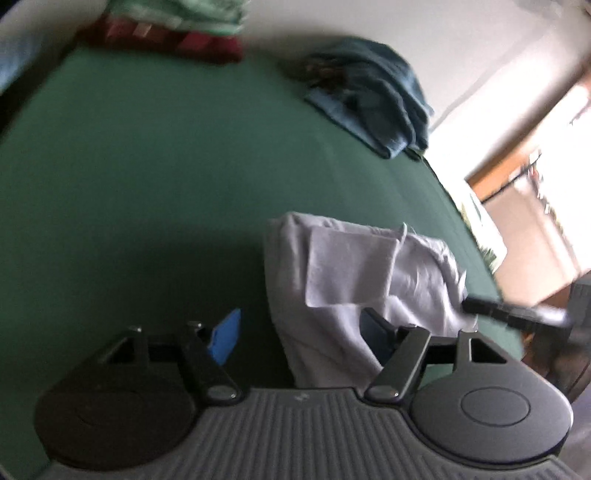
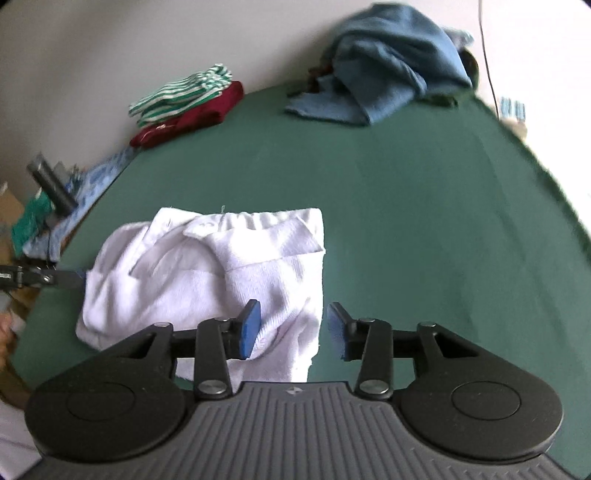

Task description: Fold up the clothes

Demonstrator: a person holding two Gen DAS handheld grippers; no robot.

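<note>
Left wrist view: blurred by motion. Left gripper (image 1: 299, 339) spread wide, blue pads (image 1: 225, 341) holding nothing; right-hand finger over the white shorts (image 1: 354, 266), contact impossible to judge. White shorts partly folded on the green sheet (image 1: 147, 177), near its right edge. Right gripper (image 1: 517, 314) at the shorts' far right side, too smeared to read. Blue towel heap (image 1: 376, 96) and stacked folded clothes (image 1: 173, 33) at the far edge.

Right wrist view: right gripper (image 2: 293, 328) parted wide, empty; left finger above the shorts' (image 2: 221, 273) lower corner, right finger above bare sheet (image 2: 406, 206). Left gripper (image 2: 79, 277) at the shorts' left edge, tips just at the cloth. Striped green-white garment (image 2: 184, 92) atop a maroon one (image 2: 207, 114), far left; blue towel heap (image 2: 391, 66) far right.
</note>
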